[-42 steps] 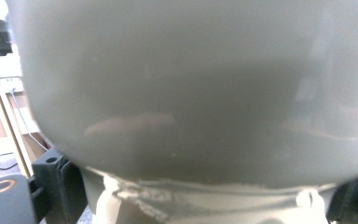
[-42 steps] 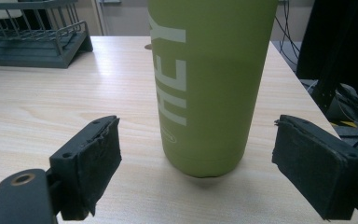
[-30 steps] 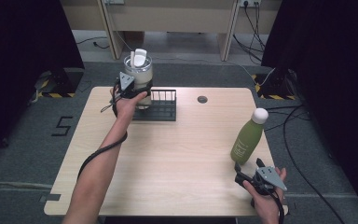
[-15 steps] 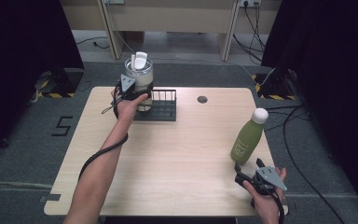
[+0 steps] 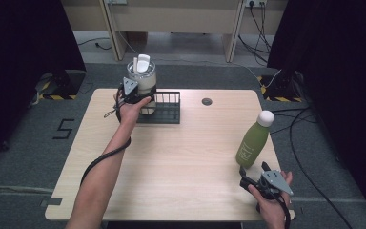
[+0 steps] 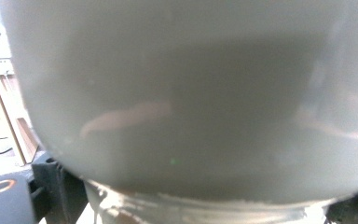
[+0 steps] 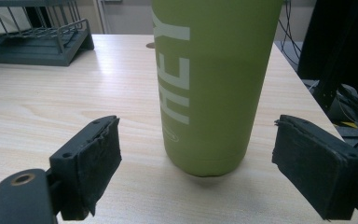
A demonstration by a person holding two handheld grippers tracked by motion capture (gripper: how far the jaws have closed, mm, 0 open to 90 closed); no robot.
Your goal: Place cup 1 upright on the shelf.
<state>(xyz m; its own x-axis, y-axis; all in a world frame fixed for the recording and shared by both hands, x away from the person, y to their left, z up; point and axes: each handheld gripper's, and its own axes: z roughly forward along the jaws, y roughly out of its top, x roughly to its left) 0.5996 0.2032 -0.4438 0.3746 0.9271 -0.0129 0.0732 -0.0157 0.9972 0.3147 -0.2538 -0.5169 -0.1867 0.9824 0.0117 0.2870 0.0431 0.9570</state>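
Note:
A wide, cloudy grey jar (image 5: 145, 88) with a white lid stands tall at the left end of the dark wire rack (image 5: 169, 110) at the table's far side. My left gripper (image 5: 136, 96) is shut on its side. In the left gripper view the jar's wall (image 6: 186, 93) sits right against the camera, with a black jaw at each bottom corner. A green bottle (image 5: 252, 143) with a white cap stands near the right edge. My right gripper (image 5: 253, 171) is just in front of it, open. Its pads (image 7: 93, 163) stay short of the bottle (image 7: 214, 84) and do not touch it.
The light wooden table (image 5: 181, 157) has a small round cable hole (image 5: 207, 101) near its far edge. The rack (image 7: 37, 42) lies far left in the right gripper view. Cables and dark stands sit on the floor around the table.

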